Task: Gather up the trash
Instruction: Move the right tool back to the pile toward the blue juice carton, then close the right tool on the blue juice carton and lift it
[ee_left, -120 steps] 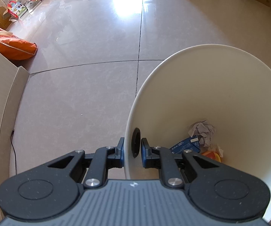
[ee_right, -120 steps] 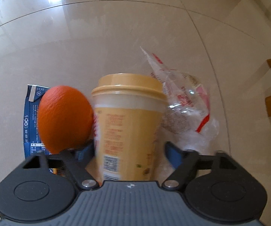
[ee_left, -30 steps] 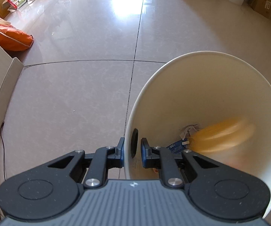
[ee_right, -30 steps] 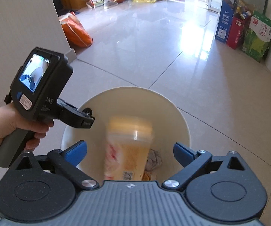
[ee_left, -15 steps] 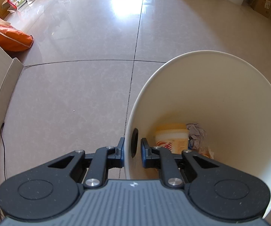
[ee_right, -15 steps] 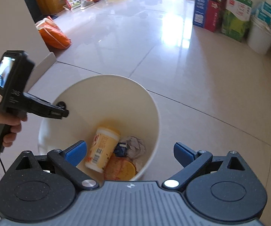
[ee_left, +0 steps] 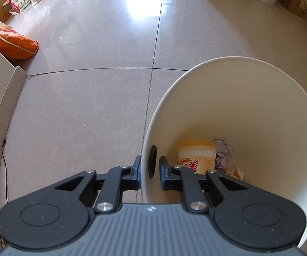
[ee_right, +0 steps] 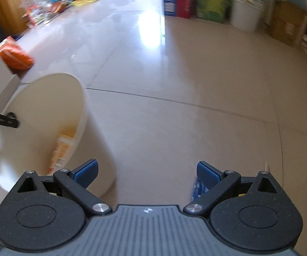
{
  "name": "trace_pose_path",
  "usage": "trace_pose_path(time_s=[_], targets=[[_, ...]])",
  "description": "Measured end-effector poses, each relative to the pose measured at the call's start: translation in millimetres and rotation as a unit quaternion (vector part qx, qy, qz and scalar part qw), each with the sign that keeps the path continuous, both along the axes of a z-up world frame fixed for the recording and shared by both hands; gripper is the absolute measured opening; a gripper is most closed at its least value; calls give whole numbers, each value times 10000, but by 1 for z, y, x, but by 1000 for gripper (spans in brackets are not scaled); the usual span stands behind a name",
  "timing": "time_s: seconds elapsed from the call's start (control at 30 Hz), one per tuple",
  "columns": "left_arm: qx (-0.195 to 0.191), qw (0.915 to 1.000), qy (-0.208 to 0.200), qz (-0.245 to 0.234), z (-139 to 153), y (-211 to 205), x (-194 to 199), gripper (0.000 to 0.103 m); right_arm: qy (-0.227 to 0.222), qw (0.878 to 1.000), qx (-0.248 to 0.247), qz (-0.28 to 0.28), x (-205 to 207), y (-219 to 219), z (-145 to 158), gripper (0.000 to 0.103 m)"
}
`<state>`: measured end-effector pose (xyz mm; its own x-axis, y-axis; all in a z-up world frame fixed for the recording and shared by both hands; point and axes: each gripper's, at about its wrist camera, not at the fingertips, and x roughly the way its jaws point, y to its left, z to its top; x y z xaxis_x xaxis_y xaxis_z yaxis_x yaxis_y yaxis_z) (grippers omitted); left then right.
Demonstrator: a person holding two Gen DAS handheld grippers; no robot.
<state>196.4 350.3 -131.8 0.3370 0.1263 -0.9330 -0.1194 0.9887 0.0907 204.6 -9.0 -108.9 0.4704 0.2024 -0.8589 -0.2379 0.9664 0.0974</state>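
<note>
left gripper point(ee_left: 150, 170): jaws narrowed onto the near rim of the white bin point(ee_left: 249, 98), one finger outside the wall, one inside, beside a dark hole in the wall; it holds the bin tilted toward the camera.
right gripper point(ee_right: 147, 173): jaws wide, nothing between them, bare floor tile point(ee_right: 174, 128) ahead; the bin sits to its left.
bin contents: yellow cup point(ee_left: 197, 156) just ahead of the left gripper's inner finger, crumpled paper point(ee_left: 223, 153) touching its right side, further scraps low in the bin.
next trash: blue carton point(ee_right: 198, 188), partly hidden behind the right gripper's right finger, blurred; likely the next pick.
handling, judged: carton looks light, thin-walled, crushable; glossy faces may slip. take it across the two flat faces, near the middle, moderate squeeze.
risk: bin is thin, smooth plastic; the rim grip could slide if the bin is jolted.
</note>
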Motion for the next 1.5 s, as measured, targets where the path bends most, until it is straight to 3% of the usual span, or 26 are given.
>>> trace_pose_path(time_s=[0.47,0.87,1.13,1.3,1.5], targets=[[38,10000,14,-15,0,-3,0,14,350,9931,-164,-1105,-48,-54,-149,101],[103,9999,76,-23,-1,-8,4,14,887,9866,-464,-1286,1,-82,-238,100],[168,9998,81,-75,-3,-9,4,14,1021,9846,-571,-1302,30,-82,-263,95],[148,9998,85,-51,-4,-9,3,14,1091,9836,-567,-1316,45,-81,-270,89],[162,9998,86,-61,-3,-10,3,14,1097,9828,-552,-1380,60,-82,-271,89]])
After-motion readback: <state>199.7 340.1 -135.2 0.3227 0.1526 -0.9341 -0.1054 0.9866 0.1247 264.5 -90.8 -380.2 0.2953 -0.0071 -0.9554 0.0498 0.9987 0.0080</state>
